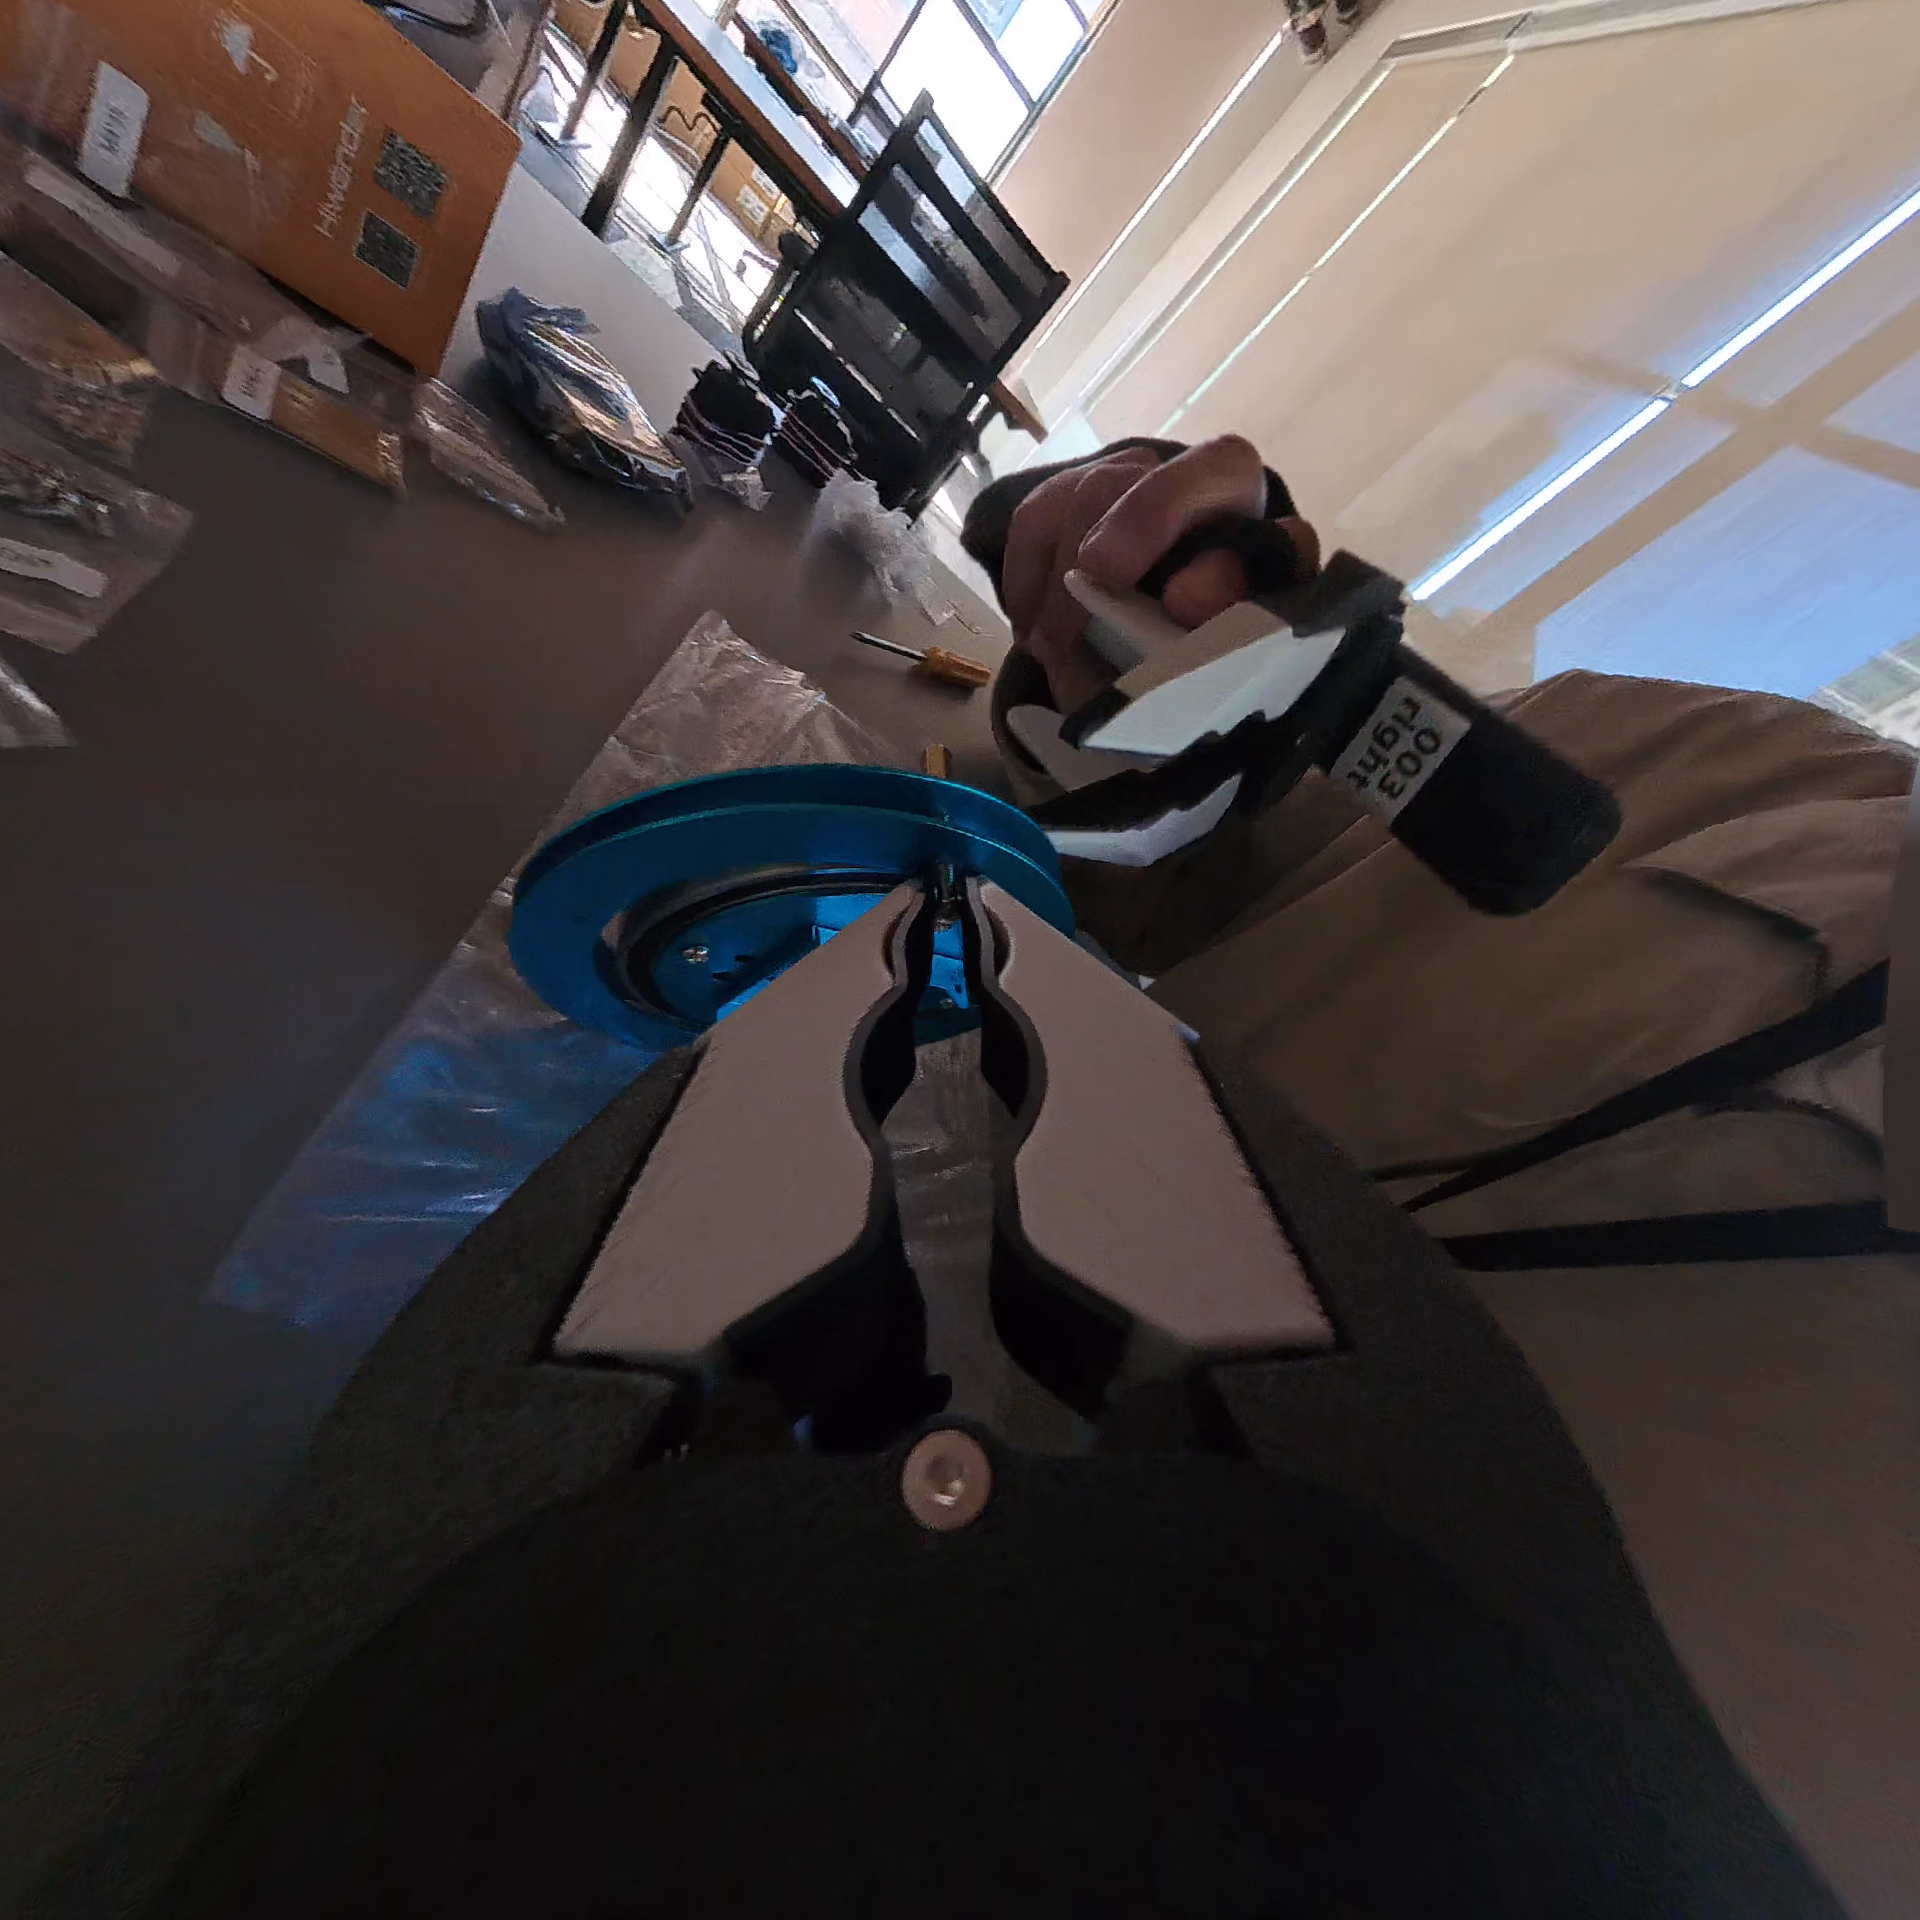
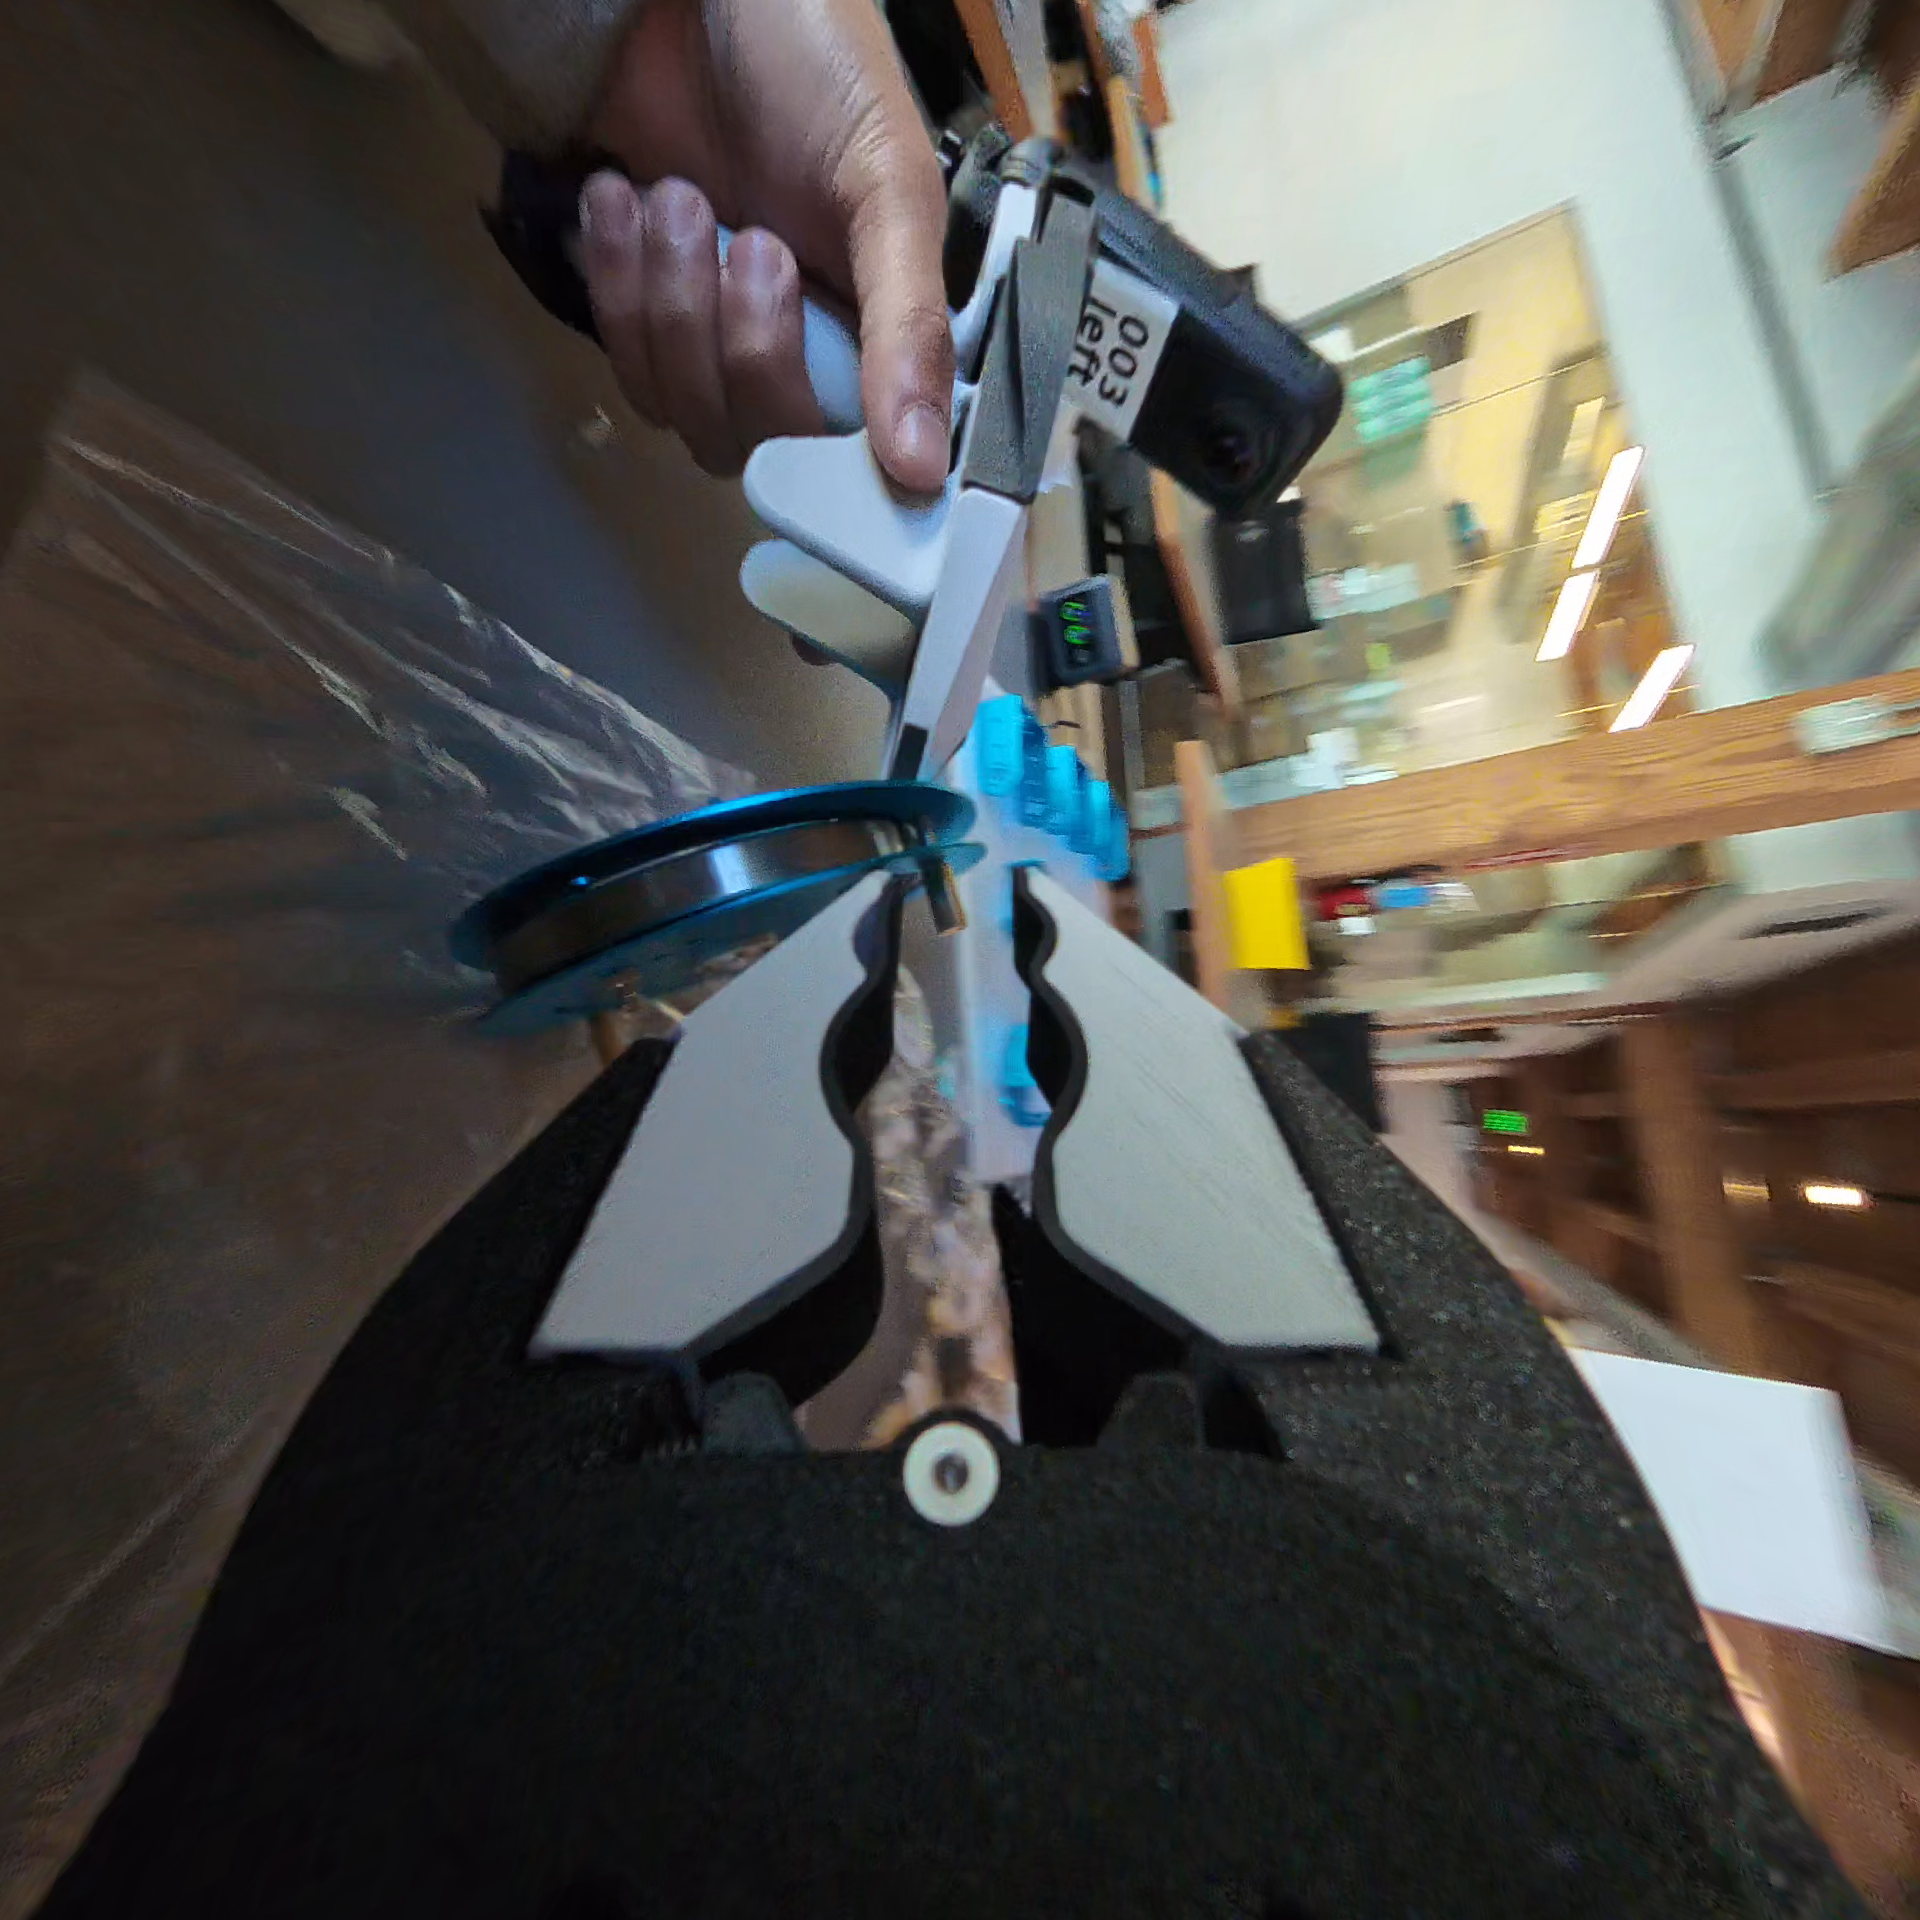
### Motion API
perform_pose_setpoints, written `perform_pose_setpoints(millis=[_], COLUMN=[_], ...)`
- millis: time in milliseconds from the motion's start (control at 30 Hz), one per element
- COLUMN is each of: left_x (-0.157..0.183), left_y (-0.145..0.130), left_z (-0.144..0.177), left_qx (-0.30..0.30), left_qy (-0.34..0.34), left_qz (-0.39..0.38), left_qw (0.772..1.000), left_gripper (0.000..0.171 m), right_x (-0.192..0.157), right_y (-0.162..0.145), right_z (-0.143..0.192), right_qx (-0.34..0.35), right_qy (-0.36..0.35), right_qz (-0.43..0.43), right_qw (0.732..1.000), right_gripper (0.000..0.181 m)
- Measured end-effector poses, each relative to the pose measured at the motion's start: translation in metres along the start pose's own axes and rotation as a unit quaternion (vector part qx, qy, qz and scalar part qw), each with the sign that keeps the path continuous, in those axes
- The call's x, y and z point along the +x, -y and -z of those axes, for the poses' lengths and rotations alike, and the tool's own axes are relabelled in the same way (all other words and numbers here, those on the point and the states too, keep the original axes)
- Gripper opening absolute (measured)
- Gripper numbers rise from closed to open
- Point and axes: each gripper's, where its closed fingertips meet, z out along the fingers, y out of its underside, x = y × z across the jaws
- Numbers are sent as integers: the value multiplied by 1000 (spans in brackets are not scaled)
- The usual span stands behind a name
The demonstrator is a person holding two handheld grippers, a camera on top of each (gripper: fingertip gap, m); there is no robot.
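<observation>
Disc [image 1: 644,883] lies on plastic sheet [image 1: 717,686]; screwdriver [image 1: 935,661] seemingly behind.

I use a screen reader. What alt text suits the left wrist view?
The left gripper pinches a small screw at the rim of a blue disc lying on plastic wrap on a table. Behind the disc, a hand holds the right gripper.
</observation>
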Motion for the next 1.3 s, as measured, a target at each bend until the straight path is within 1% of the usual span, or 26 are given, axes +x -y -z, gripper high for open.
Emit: perform_pose_setpoints(millis=[67,100,133,167,233,267,300,367,433,500,533,600,633,700,767,867,933,967,1067,1133,1200,1267,1300], left_x=[4,6,8,10,8,8,7,7,7,9,9,9,8,5,3,4,6,8,8,8,7,7,7], left_y=[-3,-4,-5,-6,-5,-5,-4,-5,-5,-5,-6,-6,-5,-4,-4,-7,-10,-11,-12,-12,-12,-12,-12], left_z=[-3,-5,-5,-6,-5,-4,-3,-3,-3,-4,-5,-5,-4,-3,-2,-4,-6,-8,-11,-13,-14,-16,-17], left_qx=[-13,-18,-20,-18,-10,-7,-5,-6,-7,-10,-13,-15,-13,-11,-18,-35,-50,-57,-72,-82,-90,-102,-109], left_qy=[-3,-5,-9,-13,-18,-20,-22,-30,-36,-40,-40,-39,-34,-16,16,66,92,104,151,185,222,259,276], left_qz=[-7,-7,-3,3,18,24,27,36,44,50,47,45,44,27,-21,-107,-167,-195,-272,-326,-381,-440,-471], left_qw=[1000,1000,1000,1000,1000,999,999,999,998,998,998,998,998,999,999,991,980,974,948,924,893,854,831], left_gripper=[2,2,2,2,2,2,2,2,3,3,3,2,2,2,2,2,2,2,3,2,2,1,1], right_x=[2,5,5,1,-1,-1,-3,-4,-5,-6,-8,-7,-6,-4,-5,-8,-11,-13,-17,-19,-22,-24,-25], right_y=[0,0,-1,-6,-10,-11,-11,-15,-16,-11,-10,-9,-10,-11,-11,-11,-11,-10,-12,-14,-14,-15,-15], right_z=[5,7,8,6,2,1,0,-3,-6,-8,-9,-12,-13,-14,-15,-14,-11,-9,-5,-4,-2,0,2], right_qx=[-20,-19,-18,-26,-25,-22,-23,-33,-34,-26,-27,-29,-32,-45,-55,-50,-40,-38,-44,-57,-70,-83,-93], right_qy=[-50,-79,-94,-88,-84,-84,-79,-78,-83,-92,-92,-99,-97,-83,-46,55,129,170,278,350,417,477,506], right_qz=[84,123,159,186,210,224,236,260,287,304,309,316,315,286,241,118,42,5,-86,-157,-224,-284,-317], right_qw=[995,989,983,978,974,971,968,962,954,948,946,943,944,953,968,990,990,985,956,922,878,828,797], right_gripper=[12,10,6,8,5,9,17,23,24,21,14,7,6,6,5,5,5,5,5,5,4,4,4])
